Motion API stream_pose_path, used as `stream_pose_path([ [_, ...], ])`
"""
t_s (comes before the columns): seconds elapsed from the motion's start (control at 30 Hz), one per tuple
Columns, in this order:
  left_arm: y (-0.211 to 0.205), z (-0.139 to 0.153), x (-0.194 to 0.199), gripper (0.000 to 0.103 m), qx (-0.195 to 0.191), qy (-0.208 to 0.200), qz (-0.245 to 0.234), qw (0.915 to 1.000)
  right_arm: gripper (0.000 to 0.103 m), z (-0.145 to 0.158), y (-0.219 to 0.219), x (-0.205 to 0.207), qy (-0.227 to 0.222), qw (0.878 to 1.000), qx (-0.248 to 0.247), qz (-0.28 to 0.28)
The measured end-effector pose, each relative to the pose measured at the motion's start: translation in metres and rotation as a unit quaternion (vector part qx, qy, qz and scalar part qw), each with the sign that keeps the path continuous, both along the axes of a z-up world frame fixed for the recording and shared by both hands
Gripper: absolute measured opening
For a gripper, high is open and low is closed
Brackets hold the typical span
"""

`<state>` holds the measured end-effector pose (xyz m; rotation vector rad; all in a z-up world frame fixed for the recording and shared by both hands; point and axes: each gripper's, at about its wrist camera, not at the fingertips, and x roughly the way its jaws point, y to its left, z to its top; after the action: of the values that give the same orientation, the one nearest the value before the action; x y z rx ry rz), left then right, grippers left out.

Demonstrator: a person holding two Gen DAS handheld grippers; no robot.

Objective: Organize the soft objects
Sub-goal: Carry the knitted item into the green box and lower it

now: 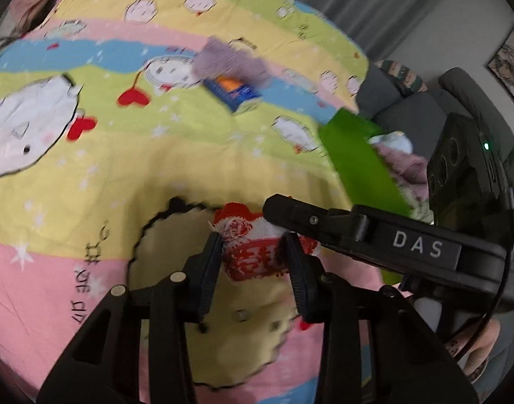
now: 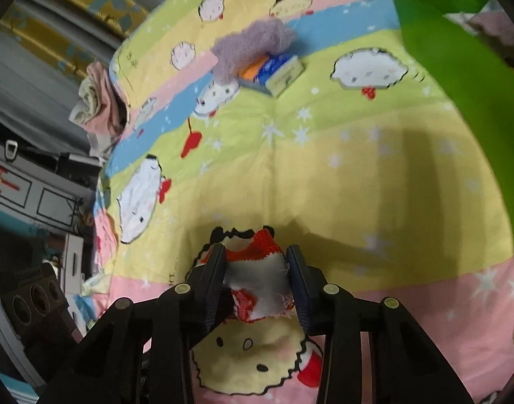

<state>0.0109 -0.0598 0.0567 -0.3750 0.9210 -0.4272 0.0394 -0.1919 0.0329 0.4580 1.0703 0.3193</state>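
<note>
A red-and-white knitted sock (image 1: 257,262) lies bunched on a cartoon-print quilt (image 1: 156,155). My left gripper (image 1: 253,252) is shut on it, both pads pressing its sides. One of my right gripper's fingers (image 1: 290,215) reaches in from the right onto the sock's far end. In the right wrist view the right gripper (image 2: 257,266) is shut on the same sock (image 2: 257,279), which fills the gap between its pads. A green fabric bin (image 1: 358,165) at the right holds pink and blue soft items.
A fluffy purple item (image 2: 253,47) rests on a blue-and-orange packet (image 2: 273,72) farther up the quilt. A pile of folded cloths (image 2: 95,101) sits at the bed's left edge. Grey cushions (image 1: 401,107) lie beyond the bin (image 2: 459,84).
</note>
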Motion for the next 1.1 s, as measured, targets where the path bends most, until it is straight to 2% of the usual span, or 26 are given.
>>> stream_pose_path([
  [0.23,-0.064,0.049,0.009,0.035,-0.010,-0.063,-0.046,0.9969,0.040,0.062,-0.051,-0.025,-0.097,0.993,-0.018,-0.071],
  [0.5,-0.152,0.077,0.026,0.035,-0.002,-0.097,-0.130,0.9868,0.040,0.094,-0.142,-0.041,-0.149,0.974,-0.006,-0.169],
  [0.8,-0.238,0.076,0.047,0.035,0.012,-0.102,-0.206,0.9731,0.040,0.096,-0.218,-0.049,-0.158,0.951,-0.019,-0.264],
  [1.1,-0.275,0.051,0.062,0.035,0.029,-0.066,-0.233,0.9698,0.040,0.068,-0.262,-0.040,-0.116,0.943,-0.005,-0.311],
])
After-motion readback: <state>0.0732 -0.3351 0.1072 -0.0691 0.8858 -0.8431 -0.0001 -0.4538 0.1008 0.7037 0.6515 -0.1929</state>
